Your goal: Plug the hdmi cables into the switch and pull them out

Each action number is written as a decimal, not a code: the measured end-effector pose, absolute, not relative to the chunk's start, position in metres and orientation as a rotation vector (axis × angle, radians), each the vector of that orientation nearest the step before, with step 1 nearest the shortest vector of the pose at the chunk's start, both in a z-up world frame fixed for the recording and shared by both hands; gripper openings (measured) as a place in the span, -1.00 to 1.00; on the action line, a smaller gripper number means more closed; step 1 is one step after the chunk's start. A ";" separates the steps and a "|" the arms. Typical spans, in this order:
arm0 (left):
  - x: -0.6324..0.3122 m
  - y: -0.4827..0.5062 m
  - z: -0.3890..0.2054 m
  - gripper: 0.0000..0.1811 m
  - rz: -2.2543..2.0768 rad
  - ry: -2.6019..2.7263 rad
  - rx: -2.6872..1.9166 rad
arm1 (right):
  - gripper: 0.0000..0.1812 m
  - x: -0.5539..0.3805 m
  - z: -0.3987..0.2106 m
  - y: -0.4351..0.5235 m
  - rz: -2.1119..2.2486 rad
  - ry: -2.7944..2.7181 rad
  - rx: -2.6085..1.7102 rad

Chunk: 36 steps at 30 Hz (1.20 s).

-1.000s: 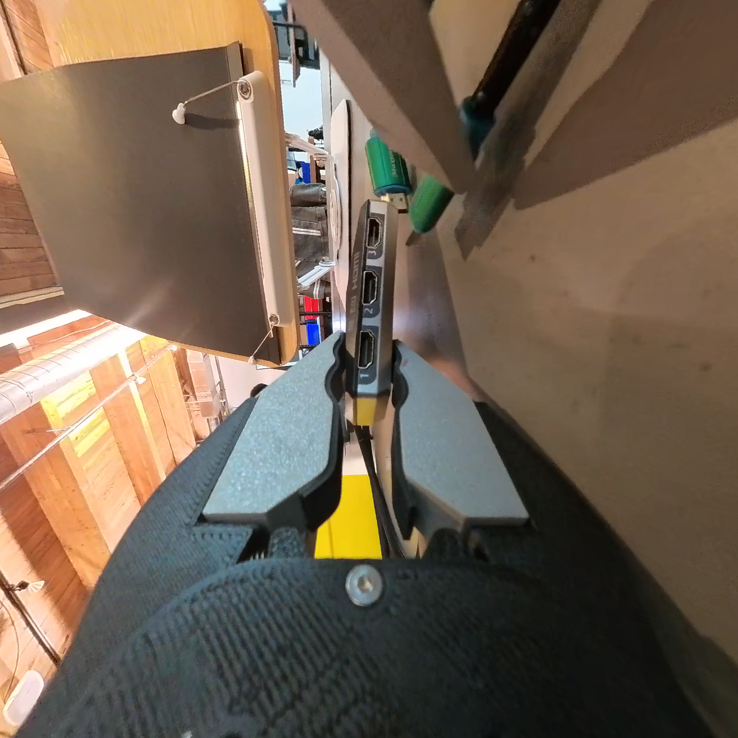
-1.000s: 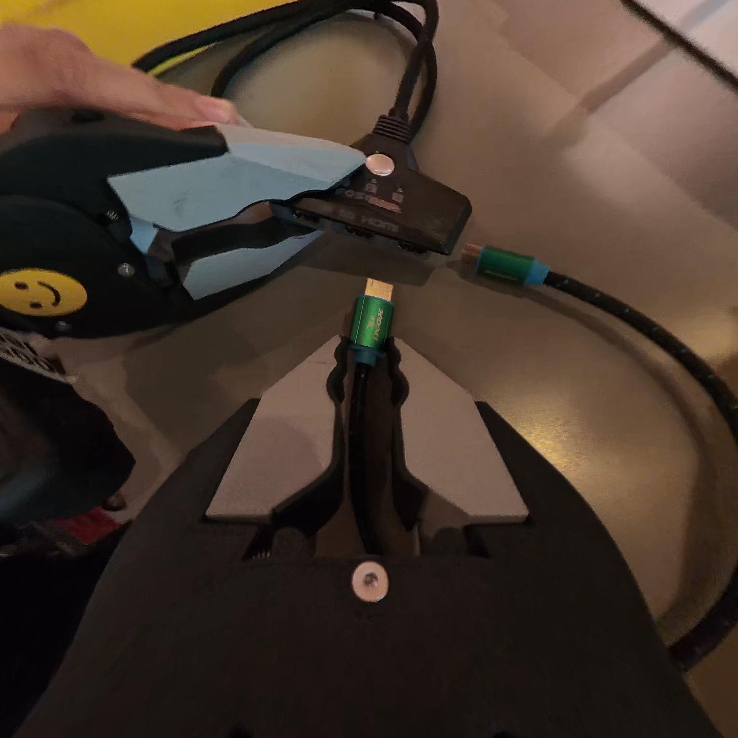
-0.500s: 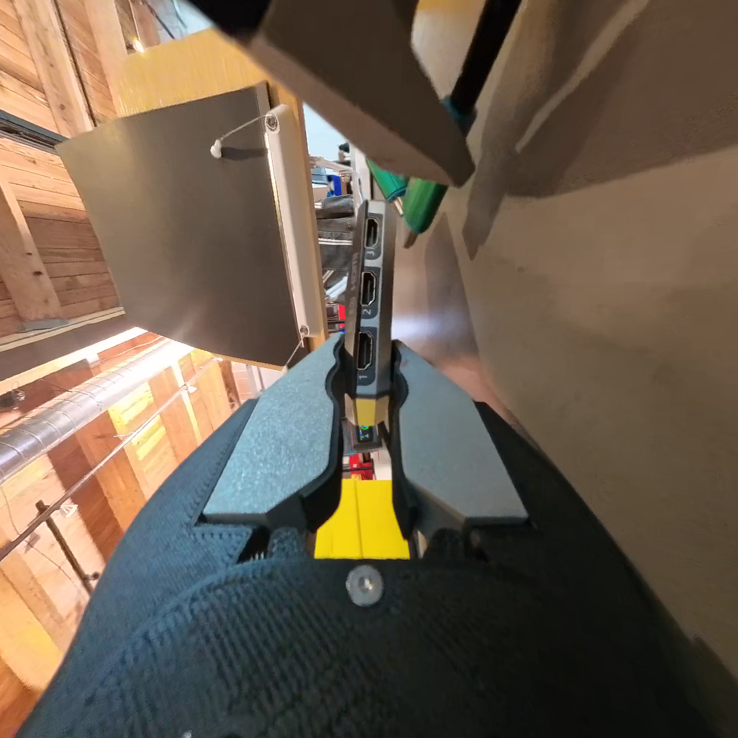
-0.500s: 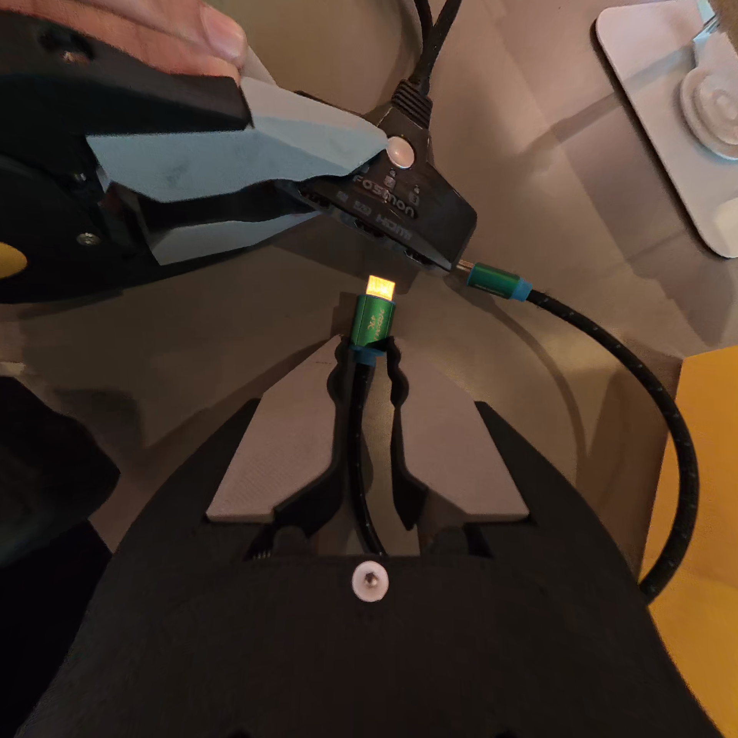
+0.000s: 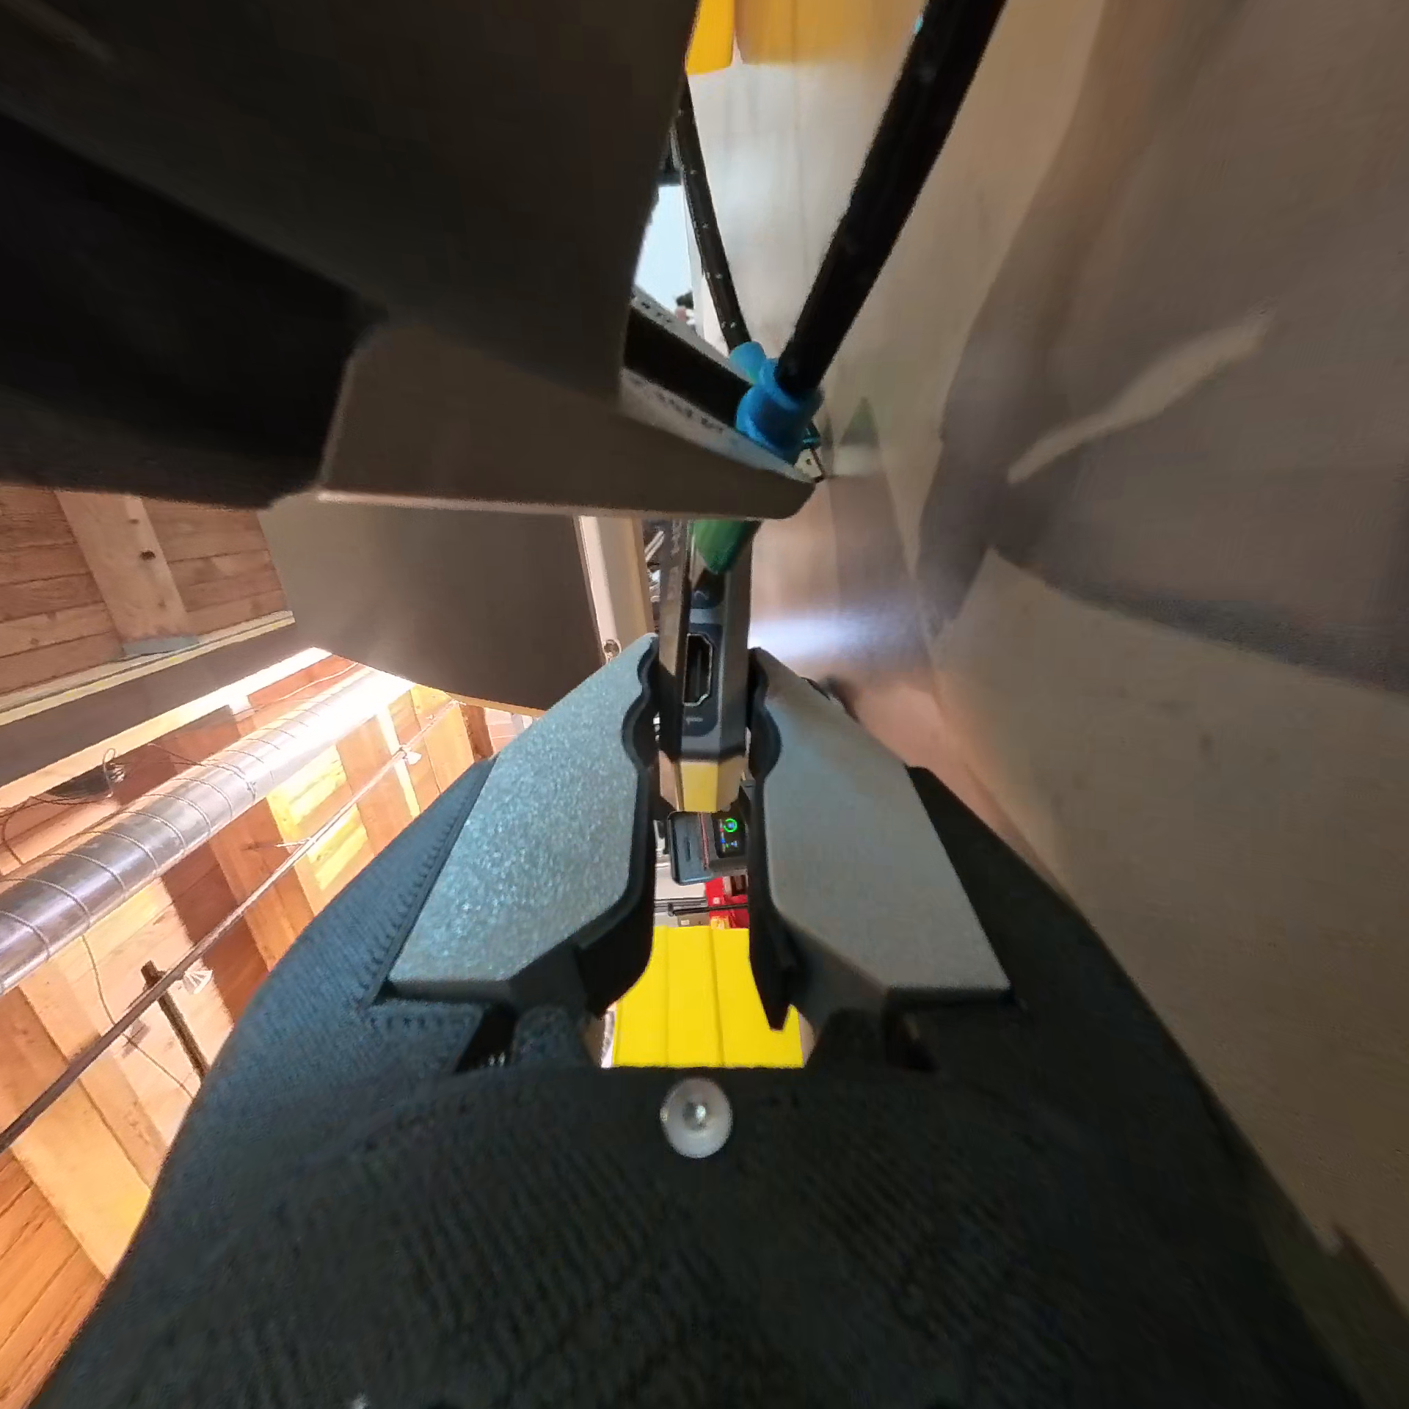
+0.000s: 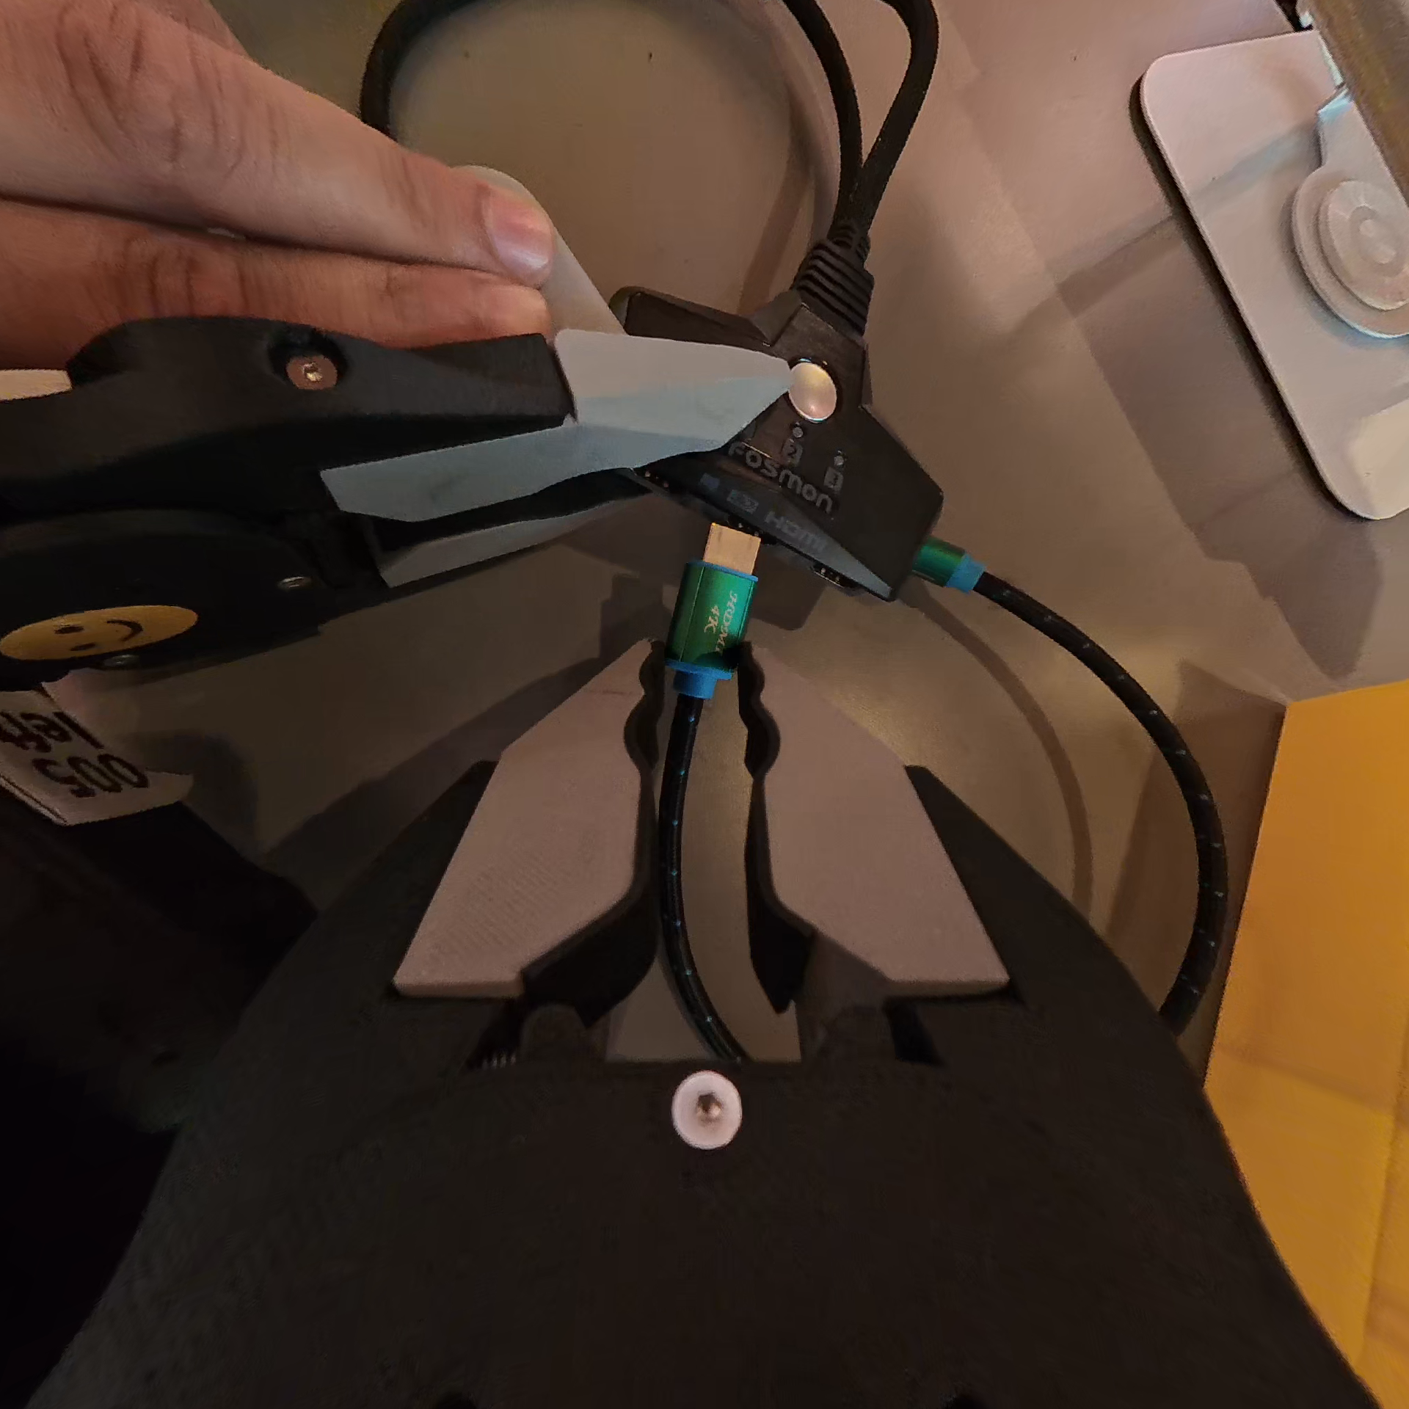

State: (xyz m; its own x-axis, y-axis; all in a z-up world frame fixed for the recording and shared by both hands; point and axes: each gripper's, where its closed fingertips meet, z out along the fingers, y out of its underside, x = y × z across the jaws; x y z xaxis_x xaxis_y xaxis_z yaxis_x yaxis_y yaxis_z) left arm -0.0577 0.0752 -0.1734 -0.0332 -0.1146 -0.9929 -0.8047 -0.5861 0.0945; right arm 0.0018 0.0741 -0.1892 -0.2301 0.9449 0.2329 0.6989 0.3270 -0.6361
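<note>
My left gripper point(image 5: 701, 690) is shut on one end of the black HDMI switch point(image 5: 698, 671), with one open port facing the left wrist camera. In the right wrist view the switch point(image 6: 846, 465) is held tilted above the grey table by the left gripper point(image 6: 671, 412). My right gripper point(image 6: 701, 659) is shut on a green HDMI plug point(image 6: 709, 610) by its blue collar. The plug's metal tip touches the switch's front edge at the middle port. A second green plug point(image 6: 945, 566) sits at the switch's right corner, its tip hidden. The held plug also shows in the left wrist view point(image 5: 720, 545).
A person's hand point(image 6: 267, 190) rests on the left gripper. The switch's black cables point(image 6: 877, 152) loop away at the top. A white stand base point(image 6: 1258, 267) lies at the upper right. A yellow surface point(image 6: 1334, 991) lies past the table's right edge. Spacing between my two grippers at the tips: around 6 cm.
My right gripper has carried the green plug forward until its tip meets the switch's front edge. The left gripper has turned and brought the switch closer to the right gripper.
</note>
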 end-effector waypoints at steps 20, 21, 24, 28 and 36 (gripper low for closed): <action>-0.057 0.076 -0.168 -0.81 1.740 0.993 -1.660 | -0.82 0.005 -0.188 0.076 0.512 -2.047 -1.479; -0.056 0.076 -0.168 -0.81 1.742 0.993 -1.658 | -0.82 0.004 -0.189 0.076 0.511 -2.045 -1.478; -0.057 0.076 -0.168 -0.81 1.740 0.991 -1.663 | -0.82 0.003 -0.188 0.077 0.506 -2.045 -1.477; -0.059 0.076 -0.169 -0.80 1.736 0.986 -1.673 | -0.82 0.002 -0.190 0.078 0.498 -2.049 -1.479; -0.060 0.076 -0.169 -0.80 1.736 0.983 -1.678 | -0.82 0.000 -0.187 0.075 0.508 -2.043 -1.468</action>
State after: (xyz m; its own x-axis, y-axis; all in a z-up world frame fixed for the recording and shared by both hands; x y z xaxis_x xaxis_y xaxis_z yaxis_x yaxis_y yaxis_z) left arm -0.0599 0.0757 -0.1689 -0.0895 -0.1121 -0.9897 -0.7907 -0.5962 0.1390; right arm 0.0004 0.0749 -0.1867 -0.2378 0.9450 0.2247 0.7295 0.3265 -0.6010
